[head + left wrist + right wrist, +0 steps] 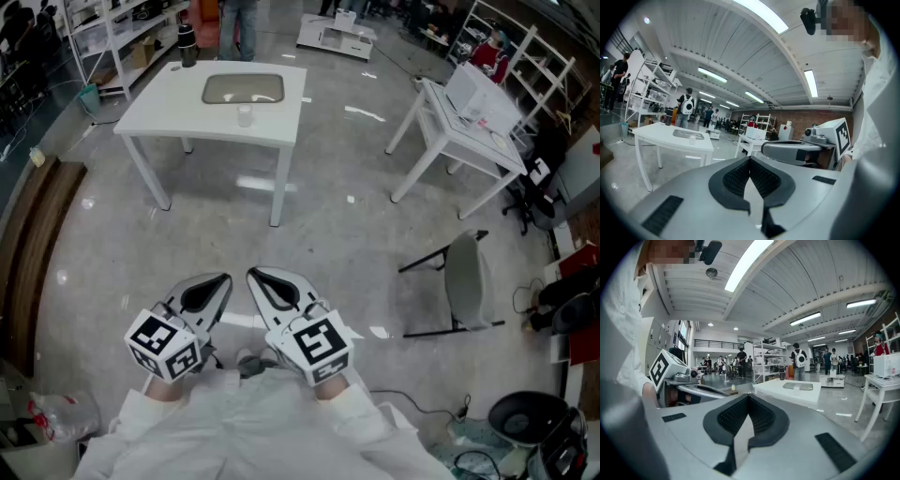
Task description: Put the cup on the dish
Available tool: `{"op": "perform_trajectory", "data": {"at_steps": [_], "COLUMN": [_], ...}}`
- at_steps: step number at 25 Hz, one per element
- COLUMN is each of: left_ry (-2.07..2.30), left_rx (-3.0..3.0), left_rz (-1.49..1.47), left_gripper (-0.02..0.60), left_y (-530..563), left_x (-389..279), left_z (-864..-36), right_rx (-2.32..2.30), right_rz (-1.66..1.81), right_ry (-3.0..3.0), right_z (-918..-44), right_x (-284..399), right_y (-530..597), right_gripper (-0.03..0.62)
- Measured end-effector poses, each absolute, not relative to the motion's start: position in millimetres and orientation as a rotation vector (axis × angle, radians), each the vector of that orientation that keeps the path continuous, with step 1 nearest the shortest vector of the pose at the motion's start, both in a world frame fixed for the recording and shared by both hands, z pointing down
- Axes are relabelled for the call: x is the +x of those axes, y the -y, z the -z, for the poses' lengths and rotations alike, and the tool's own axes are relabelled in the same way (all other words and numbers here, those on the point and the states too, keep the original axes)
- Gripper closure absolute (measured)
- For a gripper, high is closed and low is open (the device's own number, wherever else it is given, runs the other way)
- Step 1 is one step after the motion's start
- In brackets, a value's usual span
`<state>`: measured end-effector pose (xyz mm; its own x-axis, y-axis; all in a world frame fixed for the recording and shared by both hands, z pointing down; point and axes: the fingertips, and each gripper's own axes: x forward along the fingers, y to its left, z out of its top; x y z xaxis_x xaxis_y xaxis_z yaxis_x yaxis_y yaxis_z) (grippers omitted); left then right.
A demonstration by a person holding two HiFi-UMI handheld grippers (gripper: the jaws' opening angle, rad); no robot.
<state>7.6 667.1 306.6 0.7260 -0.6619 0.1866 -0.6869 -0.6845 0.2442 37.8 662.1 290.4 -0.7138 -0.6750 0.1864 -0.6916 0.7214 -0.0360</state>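
Left hand-held gripper [223, 280] and right hand-held gripper [253, 275] are held low and close to the body at 6 o'clock in the head view. They sit side by side with a narrow gap between them, and their tips are pointed towards 12 o'clock. In each gripper's own view the jaws are seen pressed together at the tips, the dark ribbed pads meeting, and nothing is gripped by either. White sleeves [253, 422] are seen just behind the marker cubes.

The cup [245, 114] — small and pale — is stood upright on the white bench [169, 112], which is placed well away from both grippers at about 12 o'clock across the grey floor [328, 234]. The dish [225, 89], a shallow greyish tray, is laid flat on the same bench. The cup is set just beside the dish at its 6 o'clock edge, outside it; whether the two touch cannot be made out. A dark bottle [187, 45] is stood at the bench's far corner, at roughly 10 o'clock from the dish.

A second table [441, 141], also white, is seen at 2 o'clock from the grippers, with a white box [480, 98] resting on it. A folding chair [464, 277] is laid on the floor at about 3 o'clock. In both gripper views the bench, dish and cup are seen far beyond the closed jaws.
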Motion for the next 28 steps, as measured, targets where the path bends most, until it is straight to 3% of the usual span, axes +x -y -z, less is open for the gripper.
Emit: {"op": "perform_trajectory", "data": {"at_steps": [28], "left_ry": [1.118], "left_rx": [2.534], "left_rz": [-0.195], "left_gripper": [0.575], "left_y": [-669], "left_x": [26], "left_z": [-344], "right_rx": [1.042], "right_rz": [-0.318], "right_ry": [2.771], "right_z": [-335], "right_x": [66], "right_y": [-669], "right_gripper": [0.579]}}
